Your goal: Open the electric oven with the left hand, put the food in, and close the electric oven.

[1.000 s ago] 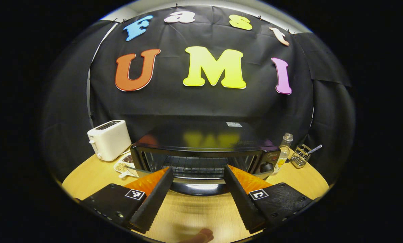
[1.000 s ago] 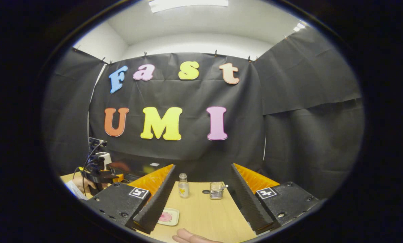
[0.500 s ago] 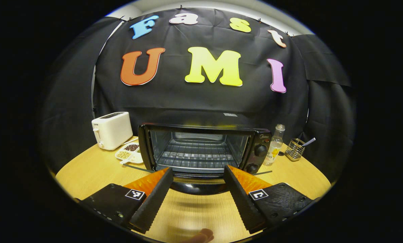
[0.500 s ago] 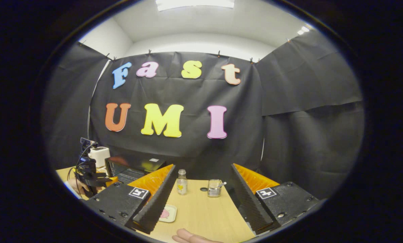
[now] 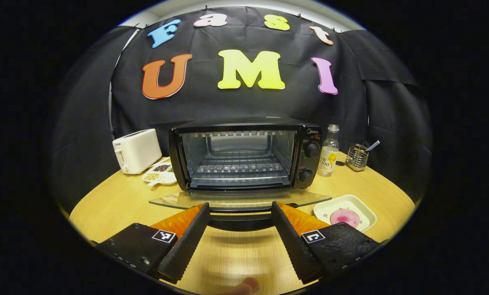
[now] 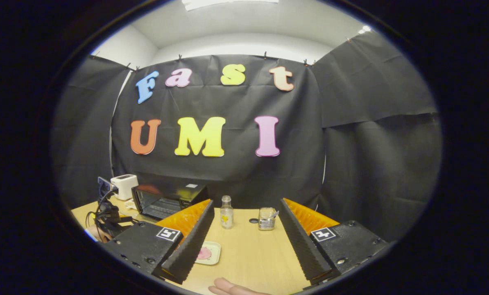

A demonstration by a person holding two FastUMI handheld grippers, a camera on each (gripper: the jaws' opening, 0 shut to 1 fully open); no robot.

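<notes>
In the left gripper view we see our left gripper (image 5: 240, 233) low over the table (image 5: 113, 205), jaws apart and holding nothing, with bare wood between the fingers. Just beyond the fingertips lies the door (image 5: 240, 199) of the oven (image 5: 244, 153), folded down flat, its dark handle (image 5: 240, 219) spanning the gap between our fingers; we cannot tell whether the fingers touch it. The oven mouth stands wide open behind it, and a wire rack (image 5: 238, 166) crosses the cavity.

To the right of the door edge, near it but apart, sits a plate (image 5: 365, 209) with the pink food (image 5: 345, 216) on it. Open tabletop runs between plate and oven. Farther back, a bottle (image 5: 328, 150) stands just beside the oven's knobs, and a wire holder (image 5: 356, 157) stands past it. On the oven's left are a small divided dish (image 5: 158, 175) and a toaster (image 5: 136, 150).

In the right gripper view our right gripper (image 6: 244, 246) also has its jaws apart and empty, above the table edge. The plate (image 6: 216, 253) peeks out beside its left finger. Open wood stretches ahead to the bottle (image 6: 227, 212) and holder (image 6: 266, 218). Far left we see the other gripper (image 6: 107, 217) before the oven (image 6: 166, 198).
</notes>
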